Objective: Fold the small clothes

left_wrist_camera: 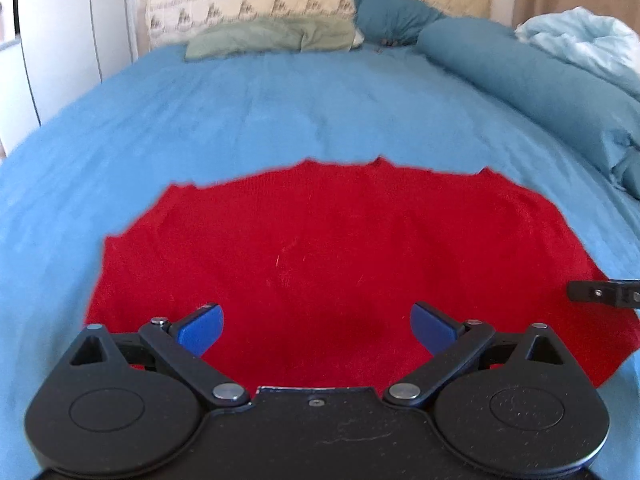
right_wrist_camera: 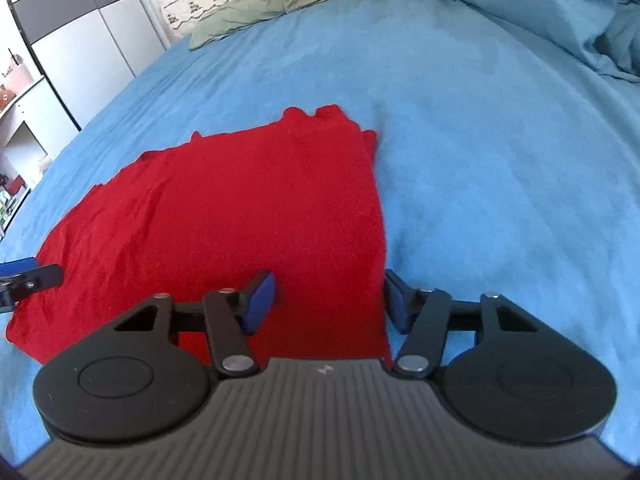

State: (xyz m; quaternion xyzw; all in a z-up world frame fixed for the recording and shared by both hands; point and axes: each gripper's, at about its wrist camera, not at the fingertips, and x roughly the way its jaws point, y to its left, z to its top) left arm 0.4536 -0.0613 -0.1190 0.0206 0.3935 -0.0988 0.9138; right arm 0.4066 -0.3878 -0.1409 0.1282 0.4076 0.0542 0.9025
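Blue bedding covers a wide bed, with pillows bunched at the headboard and a rolled duvet along one side; this broad, soft surface seems chosen as the folding place. A red garment lies spread flat near the foot of the bed, apparently laid out so its edges can be picked up cleanly.

Hovering low over the near hem, the left gripper has its fingers spread wide and red cloth showing between them; nothing is pinched. The right gripper straddles the garment's right-hand edge: one finger sits over the red cloth, the other over bare sheet just beside it. Its jaws stand partly open, and the pads do not appear to press the cloth. Both look poised to take the near edge for a fold.
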